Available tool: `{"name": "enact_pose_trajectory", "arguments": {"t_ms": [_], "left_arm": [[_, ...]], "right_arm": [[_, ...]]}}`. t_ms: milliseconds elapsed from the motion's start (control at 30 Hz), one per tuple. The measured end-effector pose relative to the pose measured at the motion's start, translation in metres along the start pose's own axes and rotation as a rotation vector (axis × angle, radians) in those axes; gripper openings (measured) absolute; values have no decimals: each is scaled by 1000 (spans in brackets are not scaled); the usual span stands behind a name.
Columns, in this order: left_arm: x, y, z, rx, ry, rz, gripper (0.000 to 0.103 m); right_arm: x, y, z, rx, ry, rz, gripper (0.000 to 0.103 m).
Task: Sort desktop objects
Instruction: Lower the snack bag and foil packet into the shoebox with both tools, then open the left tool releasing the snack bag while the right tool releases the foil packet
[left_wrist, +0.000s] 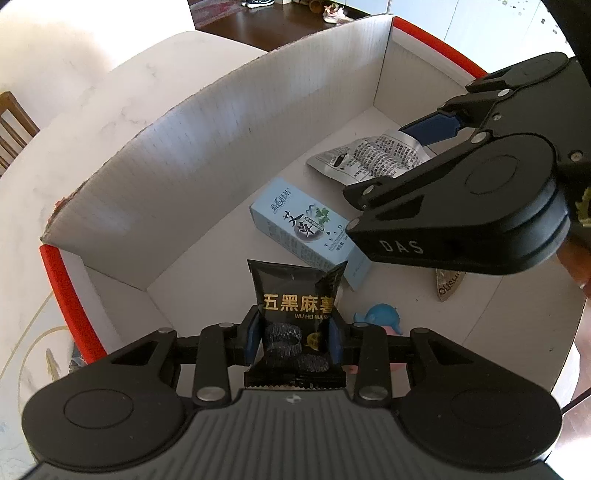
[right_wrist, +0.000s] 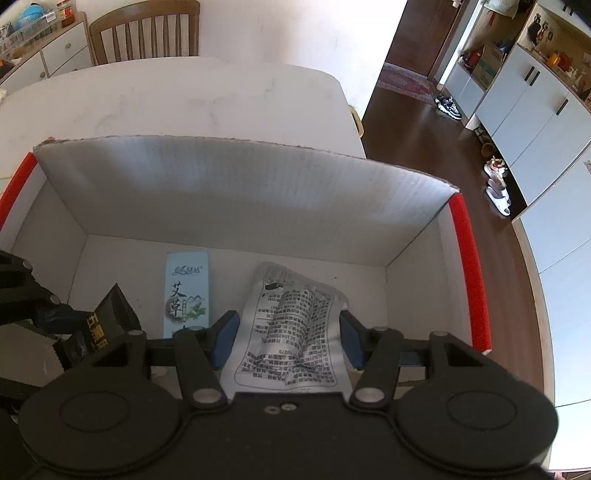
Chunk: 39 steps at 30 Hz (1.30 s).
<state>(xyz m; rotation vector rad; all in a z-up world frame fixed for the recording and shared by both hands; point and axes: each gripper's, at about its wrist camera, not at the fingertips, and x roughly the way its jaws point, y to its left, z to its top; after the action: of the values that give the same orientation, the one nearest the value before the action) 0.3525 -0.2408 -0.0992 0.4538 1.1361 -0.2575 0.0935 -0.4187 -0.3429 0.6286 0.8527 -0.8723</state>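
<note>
**Both tools over the box, left one holding a black packet**

Left tool (left_wrist: 293, 341): clenched on a black packet (left_wrist: 295, 295) with gold characters. Its blue pads (left_wrist: 252, 341) press the packet from both sides. The packet stands upright between the fingers, its top edge above the fingertips, its serrated lower edge near the tool body. The tool sits over the near part of the box (left_wrist: 229, 122).

Right tool (right_wrist: 288, 332): released. Its blue pads (right_wrist: 226, 332) stand apart on either side of a silver pouch (right_wrist: 295, 332) with black print. The pouch lies on the box floor, crumpled; whether the pads touch it cannot be told. In the left wrist view the right tool (left_wrist: 417, 155) reaches in from the right, fingertips over the same pouch (left_wrist: 369, 158).

Box: white corrugated walls, red strips (right_wrist: 472, 273) along the two short rims. It rests on a pale marbled desk (right_wrist: 184, 99). The far wall is tall and slightly bowed.

Other contents on the box floor:
- a light blue carton (left_wrist: 306, 229), lying flat, between the black packet and the pouch; same carton (right_wrist: 186, 295) seen just left of the pouch in the right wrist view.
- a small blue figure (left_wrist: 380, 317), partly hidden behind the left tool.
- a silver-edged item (left_wrist: 448, 286), mostly hidden under the right tool; not identifiable.

Black packet also visible at the left of the right wrist view (right_wrist: 107, 325), tilted, held above the floor.
</note>
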Motion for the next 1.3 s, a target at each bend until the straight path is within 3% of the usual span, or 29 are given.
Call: {"name": "enact_pose_trajectory", "arguments": {"t_ms": [200,367,467,1300], "left_arm": [[-1,-1,0,-7,6,-16,36],[-5,-4,-2,0,-4,-36,52],[-9,0,-5,-5,-17,-43,56],[-55,6,-25,-44,-130,-70,60]], "right_arm": [[-1,-4,-1,25,6,13,59],[-6,-11,-4,66,-3,28,65],[-12,-15,-5,85,-16,38,65],[-89,-12,-12,119,-156,92,68]]}}
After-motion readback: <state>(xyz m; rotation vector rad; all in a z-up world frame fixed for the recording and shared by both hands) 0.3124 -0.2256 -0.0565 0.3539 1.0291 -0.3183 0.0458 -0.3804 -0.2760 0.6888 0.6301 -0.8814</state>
